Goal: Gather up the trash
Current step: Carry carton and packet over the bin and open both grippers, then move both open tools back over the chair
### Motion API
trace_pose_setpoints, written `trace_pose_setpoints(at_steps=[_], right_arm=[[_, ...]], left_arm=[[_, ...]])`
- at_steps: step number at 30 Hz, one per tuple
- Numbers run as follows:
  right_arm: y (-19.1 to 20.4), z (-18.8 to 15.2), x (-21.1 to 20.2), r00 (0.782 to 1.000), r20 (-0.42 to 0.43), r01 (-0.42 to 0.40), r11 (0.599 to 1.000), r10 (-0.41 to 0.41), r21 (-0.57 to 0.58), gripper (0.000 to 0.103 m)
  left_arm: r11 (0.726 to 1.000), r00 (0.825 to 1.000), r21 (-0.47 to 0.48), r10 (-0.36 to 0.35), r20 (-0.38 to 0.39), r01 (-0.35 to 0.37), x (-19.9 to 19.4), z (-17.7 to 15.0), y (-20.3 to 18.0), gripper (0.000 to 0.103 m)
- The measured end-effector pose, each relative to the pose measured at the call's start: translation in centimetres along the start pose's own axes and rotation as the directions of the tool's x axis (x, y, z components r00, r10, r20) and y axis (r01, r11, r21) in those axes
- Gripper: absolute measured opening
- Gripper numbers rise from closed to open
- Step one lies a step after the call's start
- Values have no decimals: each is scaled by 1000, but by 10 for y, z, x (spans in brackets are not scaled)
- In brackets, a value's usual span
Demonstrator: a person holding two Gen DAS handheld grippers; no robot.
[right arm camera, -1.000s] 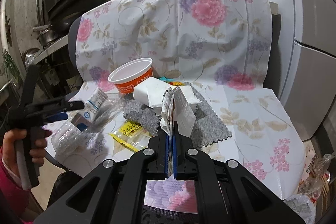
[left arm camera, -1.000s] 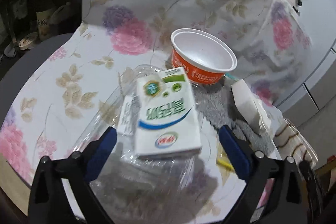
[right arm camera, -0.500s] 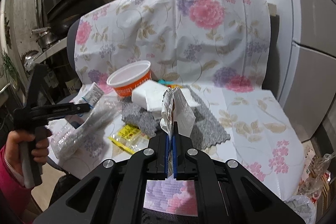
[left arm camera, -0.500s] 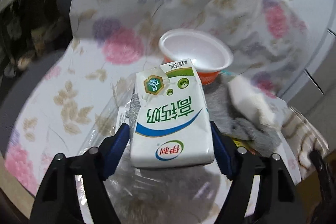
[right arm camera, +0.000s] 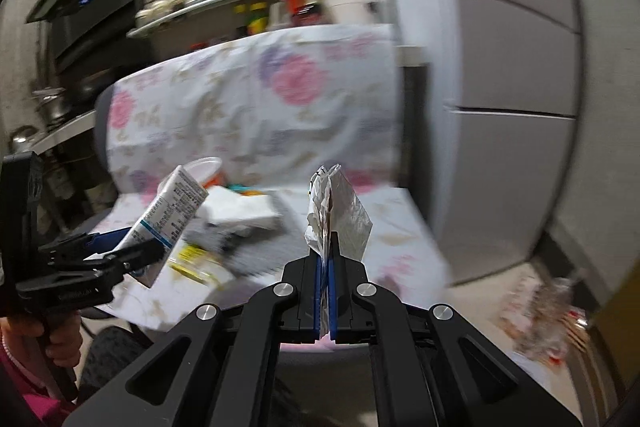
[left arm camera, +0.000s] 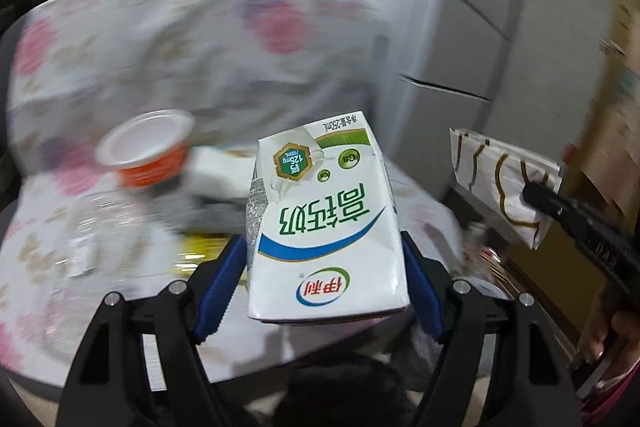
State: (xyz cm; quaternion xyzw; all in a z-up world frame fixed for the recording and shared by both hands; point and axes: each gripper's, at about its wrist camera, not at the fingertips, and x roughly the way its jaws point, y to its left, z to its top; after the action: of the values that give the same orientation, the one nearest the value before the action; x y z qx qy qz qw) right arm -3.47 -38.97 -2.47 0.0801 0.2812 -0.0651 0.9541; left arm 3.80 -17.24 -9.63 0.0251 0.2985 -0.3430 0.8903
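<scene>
My left gripper [left arm camera: 324,247] is shut on a white and green milk carton [left arm camera: 326,223] and holds it lifted off the floral-covered table [left arm camera: 120,75]. The carton also shows in the right wrist view [right arm camera: 170,215], held by the left gripper [right arm camera: 132,251]. My right gripper [right arm camera: 326,251] is shut on a crumpled foil wrapper [right arm camera: 340,215]. That wrapper shows at the right of the left wrist view [left arm camera: 504,183]. An orange and white bowl [left arm camera: 146,151] and a clear plastic bag [left arm camera: 92,227] lie on the table.
A white box [right arm camera: 240,211], a grey cloth [right arm camera: 256,255] and a yellow packet [right arm camera: 192,255] lie on the table. A pale fridge [right arm camera: 520,107] stands at the right. A plastic bag of rubbish [right arm camera: 540,315] sits on the floor at lower right.
My left gripper closed on the milk carton and lifted it up and to the right, off the plastic bag. My right gripper swung right with the wrapper still in it.
</scene>
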Motion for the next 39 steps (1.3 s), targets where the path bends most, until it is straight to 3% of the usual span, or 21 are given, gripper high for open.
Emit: trace_pose_setpoints(at_steps=[3, 6, 10, 13, 22, 28, 29, 30, 32, 34, 39], right_arm=[[-33, -12, -35, 995, 9, 94, 995, -95, 37, 3], [-65, -28, -65, 984, 16, 178, 979, -180, 97, 3], [-105, -56, -88, 962, -10, 272, 948, -275, 164, 3], [-131, -74, -87, 953, -49, 302, 928, -298, 220, 3], [-196, -119, -63, 934, -172, 355, 870, -314, 342, 4], [-221, -126, -47, 939, -197, 341, 849, -283, 404, 10], [-223, -127, -45, 934, -211, 351, 844, -287, 406, 15], [-225, -126, -45, 931, -216, 359, 839, -294, 409, 20], [-224, -121, -52, 932, -198, 360, 837, -304, 412, 41], [-221, -115, -60, 921, -189, 387, 838, -339, 385, 41], [-201, -86, -90, 903, -77, 422, 836, -424, 352, 41]], left_arm=[[991, 994, 73, -109, -26, 111, 16, -3, -42, 73], [967, 976, 138, -204, -71, 212, 34, -7, -89, 74], [936, 956, 206, -267, -123, 287, 54, -12, -139, 74], [911, 936, 238, -300, -183, 338, 76, -22, -173, 74], [883, 908, 266, -313, -280, 387, 115, -39, -216, 74], [872, 899, 277, -321, -298, 403, 143, -42, -243, 77], [872, 897, 276, -320, -304, 404, 145, -43, -244, 78], [873, 898, 276, -315, -309, 401, 148, -43, -246, 80], [876, 900, 274, -315, -302, 398, 148, -42, -245, 82], [876, 902, 273, -317, -294, 397, 144, -40, -241, 82], [908, 933, 256, -277, -229, 333, 124, -20, -211, 82]])
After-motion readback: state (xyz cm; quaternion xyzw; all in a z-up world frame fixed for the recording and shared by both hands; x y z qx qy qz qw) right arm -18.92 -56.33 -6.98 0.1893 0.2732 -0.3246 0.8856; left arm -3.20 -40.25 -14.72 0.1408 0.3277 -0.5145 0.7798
